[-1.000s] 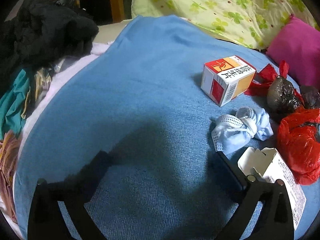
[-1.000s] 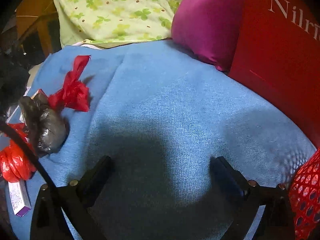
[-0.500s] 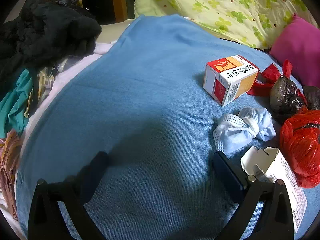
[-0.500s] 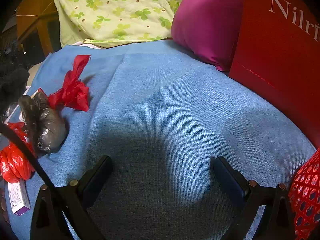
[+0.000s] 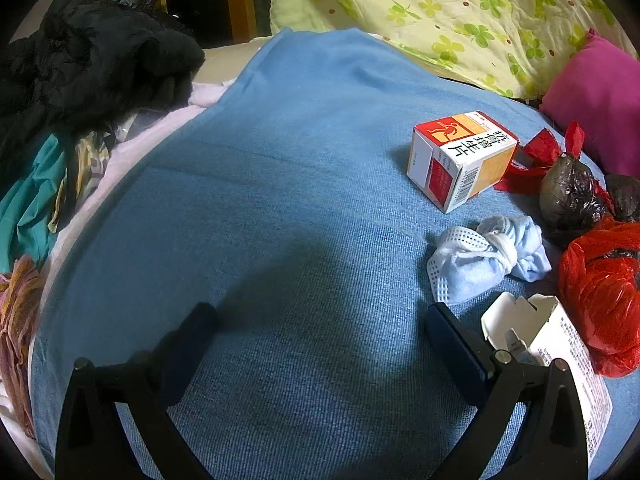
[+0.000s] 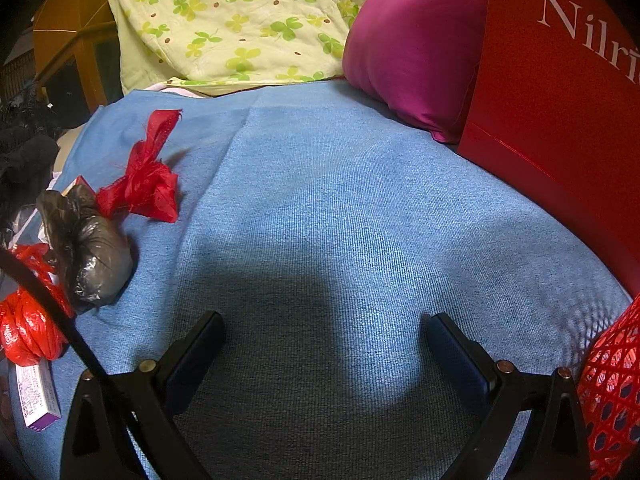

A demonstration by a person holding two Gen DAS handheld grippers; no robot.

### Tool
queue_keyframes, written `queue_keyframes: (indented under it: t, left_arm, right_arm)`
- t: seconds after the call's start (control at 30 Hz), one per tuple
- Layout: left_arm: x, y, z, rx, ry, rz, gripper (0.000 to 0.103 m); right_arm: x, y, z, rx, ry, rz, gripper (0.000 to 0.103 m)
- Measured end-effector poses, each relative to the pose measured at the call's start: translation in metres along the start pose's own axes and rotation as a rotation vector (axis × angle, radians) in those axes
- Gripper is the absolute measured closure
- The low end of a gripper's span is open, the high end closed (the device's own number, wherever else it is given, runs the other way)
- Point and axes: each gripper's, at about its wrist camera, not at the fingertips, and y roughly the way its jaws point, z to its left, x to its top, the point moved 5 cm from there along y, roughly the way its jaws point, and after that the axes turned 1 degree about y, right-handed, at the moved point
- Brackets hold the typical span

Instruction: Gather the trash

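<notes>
Trash lies on a blue blanket [image 5: 280, 184]. In the left wrist view: an orange-and-white medicine box [image 5: 460, 158], a crumpled blue face mask [image 5: 486, 256], an opened white carton [image 5: 552, 344], a grey knotted bag [image 5: 570, 196], a red bag [image 5: 600, 292] and a red ribbon scrap [image 5: 536, 160]. My left gripper [image 5: 320, 320] is open and empty, left of the mask and carton. In the right wrist view the grey bag [image 6: 88, 248], the red scrap [image 6: 148, 184], the red bag [image 6: 28, 328] and a purple-edged small box [image 6: 36, 396] lie at the left. My right gripper [image 6: 326, 332] is open and empty over bare blanket.
A red paper bag [image 6: 560, 120] stands at the right, a red mesh basket [image 6: 612, 396] at the lower right. A magenta pillow [image 6: 412, 48] and a clover-print quilt [image 6: 240, 20] lie behind. Dark and teal clothes [image 5: 80, 72] are piled at the left.
The left gripper has drifted slightly left, so the trash sits a little further right in its view. The right view has barely shifted. Both grippers stay open.
</notes>
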Motion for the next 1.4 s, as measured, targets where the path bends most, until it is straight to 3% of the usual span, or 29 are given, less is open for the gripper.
queue_keyframes:
  t: [0.97,1.23,1.4]
  left_arm:
    - [0.003,0.003,0.0,0.007,-0.012,0.006,0.0]
    - [0.001,-0.012,-0.002,0.029,0.007,0.063,0.0]
    - [0.011,-0.047,-0.003,0.087,0.067,-0.046,0.0]
  right_arm:
    - [0.0,0.0,0.0,0.0,0.0,-0.001,0.0]
    - [0.0,0.0,0.0,0.0,0.0,-0.001,0.0]
    - [0.0,0.0,0.0,0.0,0.0,-0.001,0.0]
